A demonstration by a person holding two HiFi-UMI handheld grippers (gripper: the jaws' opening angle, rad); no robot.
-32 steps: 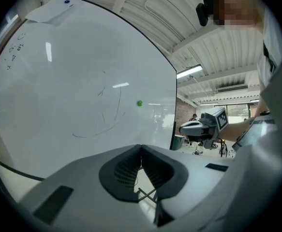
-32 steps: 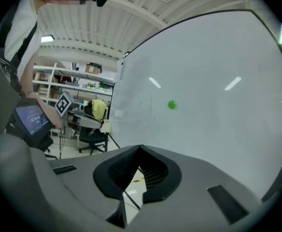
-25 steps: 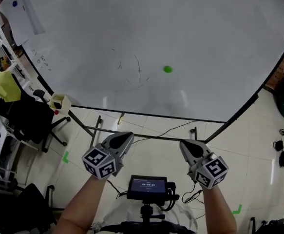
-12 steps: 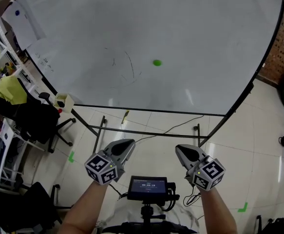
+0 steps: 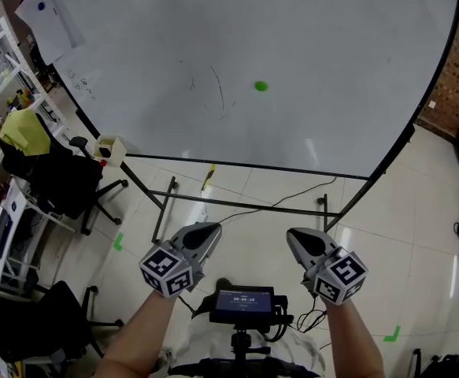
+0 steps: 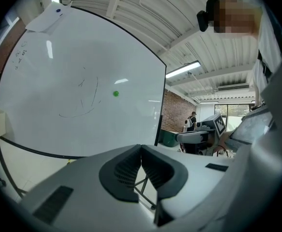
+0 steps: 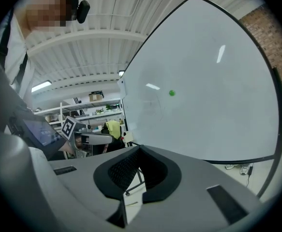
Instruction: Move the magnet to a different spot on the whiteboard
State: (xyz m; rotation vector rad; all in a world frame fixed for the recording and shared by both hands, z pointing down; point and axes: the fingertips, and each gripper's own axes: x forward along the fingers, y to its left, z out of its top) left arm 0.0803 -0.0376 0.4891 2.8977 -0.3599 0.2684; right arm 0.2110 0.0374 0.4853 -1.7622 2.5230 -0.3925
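Observation:
A small green round magnet (image 5: pixel 260 86) sticks near the middle of the big whiteboard (image 5: pixel 331 69), right of some faint pen marks. It also shows as a green dot, the magnet (image 6: pixel 115 94) in the left gripper view and the magnet (image 7: pixel 171 93) in the right gripper view. My left gripper (image 5: pixel 206 233) and right gripper (image 5: pixel 297 238) are held low, well short of the board, side by side. Both are shut with nothing between their jaws, seen up close at the left gripper (image 6: pixel 141 151) and the right gripper (image 7: pixel 140 152).
The board stands on a black metal frame (image 5: pixel 237 205) over a tiled floor. A small box (image 5: pixel 109 150) sits at the board's lower left corner. A black office chair (image 5: pixel 52 187) with a yellow cloth and shelves are at left. A small screen (image 5: pixel 243 302) is mounted below my hands.
The view has shifted a little, so the board and magnet sit slightly higher in the picture. Both grippers stay shut and hold about the same place.

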